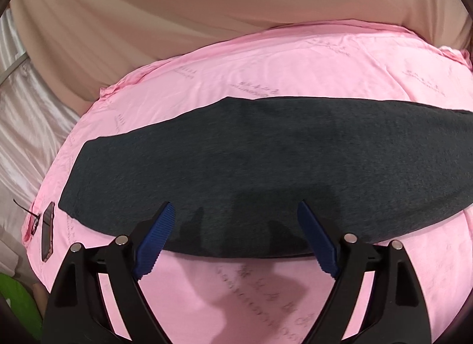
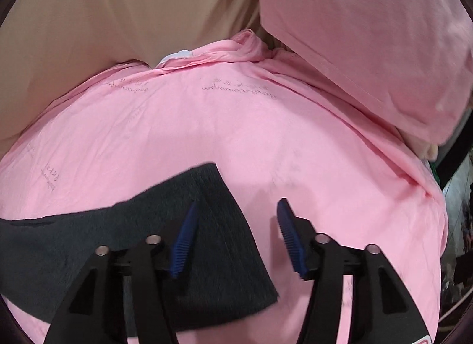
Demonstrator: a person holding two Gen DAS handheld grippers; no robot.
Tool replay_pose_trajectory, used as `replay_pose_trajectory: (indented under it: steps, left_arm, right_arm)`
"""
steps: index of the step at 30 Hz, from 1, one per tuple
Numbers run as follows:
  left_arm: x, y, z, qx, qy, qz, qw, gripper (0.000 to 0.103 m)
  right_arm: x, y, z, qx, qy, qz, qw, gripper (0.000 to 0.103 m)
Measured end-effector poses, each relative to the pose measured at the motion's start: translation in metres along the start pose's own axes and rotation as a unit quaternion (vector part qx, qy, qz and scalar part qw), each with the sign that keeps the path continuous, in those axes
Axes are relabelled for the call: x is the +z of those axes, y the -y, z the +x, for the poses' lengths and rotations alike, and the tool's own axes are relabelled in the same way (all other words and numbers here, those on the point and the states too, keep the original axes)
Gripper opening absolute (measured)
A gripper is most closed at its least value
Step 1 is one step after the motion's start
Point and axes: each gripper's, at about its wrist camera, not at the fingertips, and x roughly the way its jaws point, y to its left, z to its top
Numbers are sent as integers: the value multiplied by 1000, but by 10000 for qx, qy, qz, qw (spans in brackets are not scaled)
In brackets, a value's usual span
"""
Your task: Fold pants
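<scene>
Dark grey pants (image 1: pixel 236 166) lie flat in a long band across a pink sheet (image 1: pixel 266 78) on a bed. My left gripper (image 1: pixel 236 211) is open and empty, its blue pads over the near edge of the pants. In the right wrist view the ribbed waistband end of the pants (image 2: pixel 212 225) lies at the lower left on the sheet (image 2: pixel 266 137). My right gripper (image 2: pixel 236 205) is open and empty, its left pad above that end, its right pad over bare sheet.
A phone (image 1: pixel 47 231) lies on the sheet's left edge. A beige curtain (image 1: pixel 177 4) hangs behind the bed. A pink pillow (image 2: pixel 369 33) sits at the right. Clutter shows past the bed's right edge (image 2: pixel 458 211).
</scene>
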Motion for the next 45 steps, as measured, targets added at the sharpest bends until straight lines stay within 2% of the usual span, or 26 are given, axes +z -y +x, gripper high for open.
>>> replay_pose_trajectory:
  steps: [3, 5, 6, 7, 14, 19, 20, 21, 22, 24, 26, 28, 29, 32, 34, 41, 43, 44, 45]
  left_arm:
    - [3, 12, 1, 18, -30, 61, 10000, 83]
    - [5, 17, 2, 40, -34, 87, 9999, 83]
    - [6, 20, 3, 41, -43, 103, 9999, 83]
    - [7, 22, 4, 48, -54, 114, 9999, 83]
    - [11, 41, 6, 40, -84, 226, 9997, 83]
    - [12, 48, 4, 54, -62, 277, 9996, 83]
    - [12, 47, 5, 52, -60, 277, 9996, 83]
    - [12, 47, 5, 59, -66, 270, 9996, 84]
    - [12, 46, 6, 69, -74, 263, 9996, 84]
    - [11, 44, 7, 78, -96, 227, 9997, 84]
    - [10, 38, 7, 65, -107, 162, 9998, 84]
    - [9, 35, 7, 57, -114, 115, 9999, 85]
    - [8, 34, 8, 51, -117, 93, 9999, 86]
    - [5, 35, 7, -3, -130, 78, 9999, 86]
    - [2, 39, 6, -79, -138, 106, 9998, 86]
    - [-6, 35, -4, -162, -54, 180, 9997, 87]
    - [-8, 28, 0, -158, -92, 111, 9998, 87]
    - [-8, 25, 2, -157, -124, 73, 9998, 87]
    - [-10, 20, 5, -167, -167, 4, 9997, 87]
  right_arm:
    - [8, -7, 12, -129, -71, -180, 9997, 58]
    - [10, -9, 20, -157, -79, -310, 9994, 44]
    - [10, -12, 21, -106, -83, -360, 9993, 28]
    - [10, -15, 20, -91, -75, -386, 9992, 21]
    - [9, -28, 22, -315, -20, -682, 9972, 12]
    - [11, -12, 11, -313, 170, -355, 9987, 4]
    - [10, -2, 14, -369, 137, -245, 9989, 4]
    - [8, 7, 24, -472, -89, -178, 9987, 3]
    - [5, 15, 29, -403, -272, -109, 9988, 5]
    - [-4, 34, 14, 1, -133, 309, 9994, 9]
    - [-18, 50, -9, 185, 55, 600, 9980, 23]
    - [-38, 62, -27, 396, 86, 804, 9959, 41]
    - [-45, 66, -30, 511, 11, 879, 9948, 44]
    - [-66, 64, -29, 661, -180, 937, 9932, 44]
    - [-73, 56, -30, 611, -165, 875, 9942, 46]
    - [-66, 35, -22, 830, -276, 918, 9919, 51]
    - [-70, 32, -26, 725, -211, 832, 9937, 48]
    - [-70, 30, -26, 695, -215, 795, 9942, 43]
    - [-71, 30, -25, 767, -263, 870, 9929, 15]
